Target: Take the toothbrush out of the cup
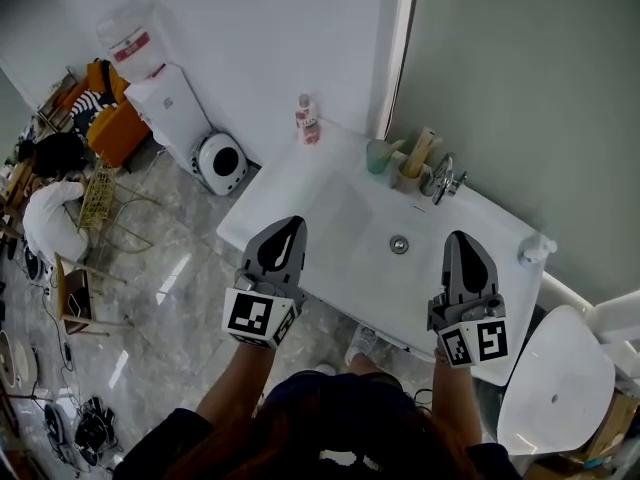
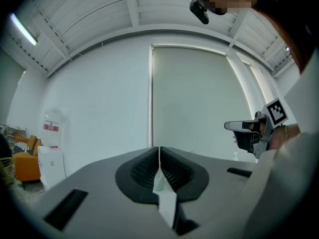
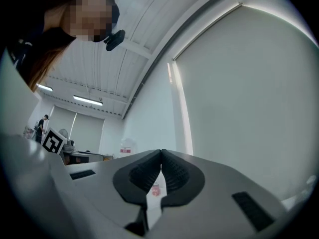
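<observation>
A pale toothbrush [image 1: 421, 150] stands in a tan cup [image 1: 407, 176] at the back of the white sink counter [image 1: 290, 193]. A green cup [image 1: 378, 156] sits just left of it. My left gripper [image 1: 292, 224] hovers shut over the counter's front left, with nothing between its jaws. My right gripper [image 1: 459, 237] is shut and empty too, over the basin's right side, nearer than the faucet [image 1: 443, 179]. Both are well short of the cups. In the left gripper view the shut jaws [image 2: 159, 152] point at the wall, with the right gripper [image 2: 247, 131] off to the side.
A small red-labelled bottle [image 1: 306, 119] stands at the counter's back left corner, and a white soap dispenser [image 1: 535, 250] at its right end. The drain [image 1: 399, 244] lies mid-basin. A white toilet lid [image 1: 555, 393] is at the lower right. A water dispenser [image 1: 165, 103] stands on the left, chairs beside it.
</observation>
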Demonstrator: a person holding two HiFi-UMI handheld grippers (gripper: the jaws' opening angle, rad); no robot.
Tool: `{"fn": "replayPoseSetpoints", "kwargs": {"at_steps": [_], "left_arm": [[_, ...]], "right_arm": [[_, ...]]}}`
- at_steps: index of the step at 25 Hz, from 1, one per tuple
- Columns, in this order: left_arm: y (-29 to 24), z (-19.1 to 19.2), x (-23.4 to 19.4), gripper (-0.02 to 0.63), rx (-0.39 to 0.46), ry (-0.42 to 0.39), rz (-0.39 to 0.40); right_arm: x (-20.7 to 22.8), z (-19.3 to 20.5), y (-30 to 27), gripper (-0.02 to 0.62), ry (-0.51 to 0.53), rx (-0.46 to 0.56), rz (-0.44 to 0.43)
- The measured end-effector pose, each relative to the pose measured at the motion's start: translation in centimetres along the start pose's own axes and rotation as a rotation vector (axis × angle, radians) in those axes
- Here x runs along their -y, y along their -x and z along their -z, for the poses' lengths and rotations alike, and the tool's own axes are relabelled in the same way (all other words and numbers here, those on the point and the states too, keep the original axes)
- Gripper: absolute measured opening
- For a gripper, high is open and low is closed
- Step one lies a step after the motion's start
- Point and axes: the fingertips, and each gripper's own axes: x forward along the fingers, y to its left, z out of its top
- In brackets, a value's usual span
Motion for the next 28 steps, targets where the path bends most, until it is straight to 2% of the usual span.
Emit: {"fn": "replayPoseSetpoints", "kwargs": {"at_steps": [10,15,23,28], "left_arm": [[-8.9,-0.1,0.6,0.025,0.01,0.018,-0.03],[-12.1,0.5,1.8,0.025,-0.004,0.017,-0.023],[-14.9,1.8,2.7,0.025,-0.026,0.041,0.025],[-17.2,1.9,2.9,0.025,-0.025,0.03,0.108]], "right_arm": [[8.1,-0.1,-4.5,0.015,-0.01,-0.005,-0.016],[11.0,1.2,-5.7,0.015,-0.029,-0.031,-0.03],[12.2,2.7,-6.7,0.015,-0.055,-0.052,-0.009],[13.0,2.6,-6.9,0.015,-0.051,-0.05,0.062]]}}
